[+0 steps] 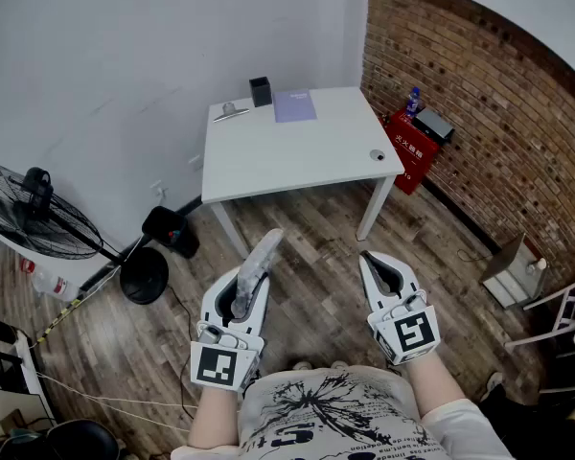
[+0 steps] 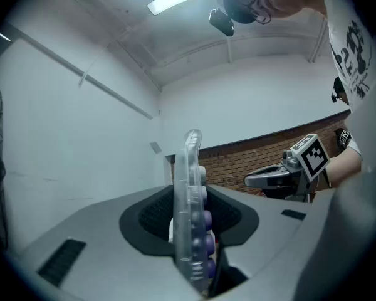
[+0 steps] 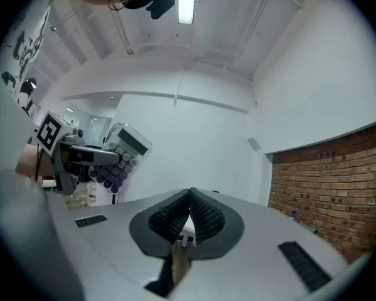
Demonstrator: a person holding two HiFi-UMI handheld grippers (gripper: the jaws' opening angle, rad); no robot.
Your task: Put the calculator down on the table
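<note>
A clear-cased calculator (image 1: 257,262) with purple keys stands on edge between the pads of my left gripper (image 1: 243,293), its top end pointing toward the white table (image 1: 268,156). In the left gripper view the calculator (image 2: 191,196) fills the gap between the jaws of the left gripper (image 2: 192,234), which is shut on it. From the right gripper view the calculator (image 3: 123,155) shows face-on, held level in the air. My right gripper (image 1: 374,261) is beside it, its tips touching and nothing held; the right gripper view shows the right gripper (image 3: 191,196) shut. Both hover over the wooden floor, short of the table.
On the table's far edge are a black cup (image 1: 260,91), a purple notebook (image 1: 294,105) and a small metal item (image 1: 230,112); a small round thing (image 1: 377,155) is near its right edge. A standing fan (image 1: 38,214), black bag (image 1: 170,230) and red box (image 1: 412,149) flank the table.
</note>
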